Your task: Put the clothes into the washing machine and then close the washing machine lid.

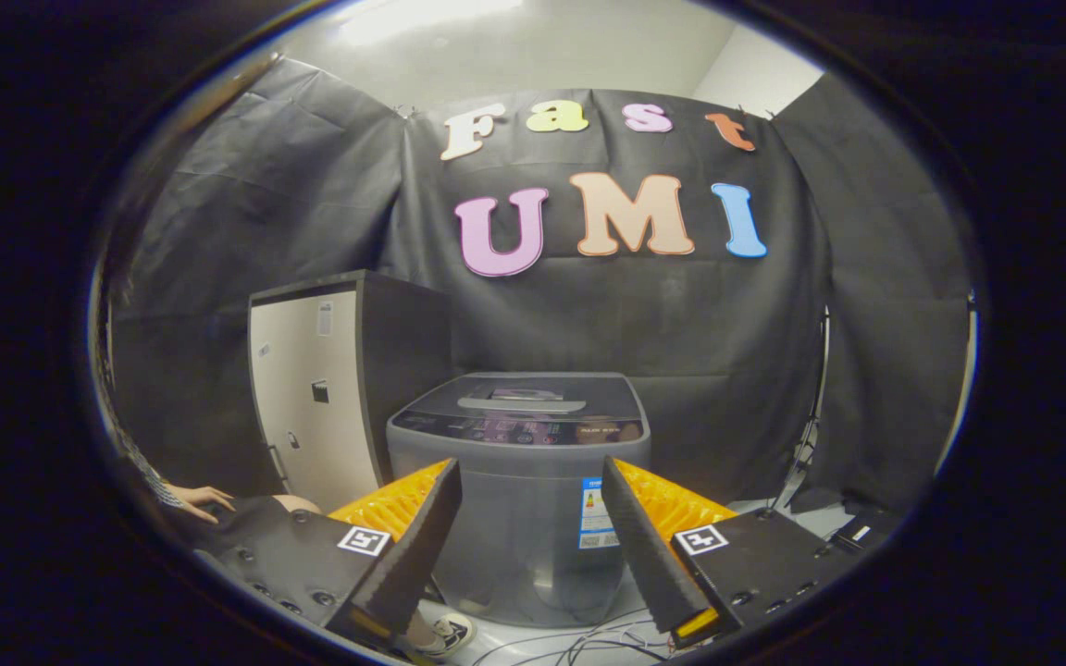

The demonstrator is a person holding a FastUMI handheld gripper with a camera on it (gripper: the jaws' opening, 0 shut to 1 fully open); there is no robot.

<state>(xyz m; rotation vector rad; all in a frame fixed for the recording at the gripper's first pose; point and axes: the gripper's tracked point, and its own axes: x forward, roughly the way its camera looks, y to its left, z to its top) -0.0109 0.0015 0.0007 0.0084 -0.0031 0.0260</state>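
A grey top-loading washing machine stands on the floor straight ahead of my fingers, some way off. Its lid lies flat and shut on top, with a control panel along the front edge. My gripper is open, fingers spread wide with nothing between them; the machine's front shows through the gap.
A tall cabinet with a pale door stands left of the machine. A person's hand and a shoe show by the left finger. Cables lie on the floor before the machine. A stand leg rises at the right.
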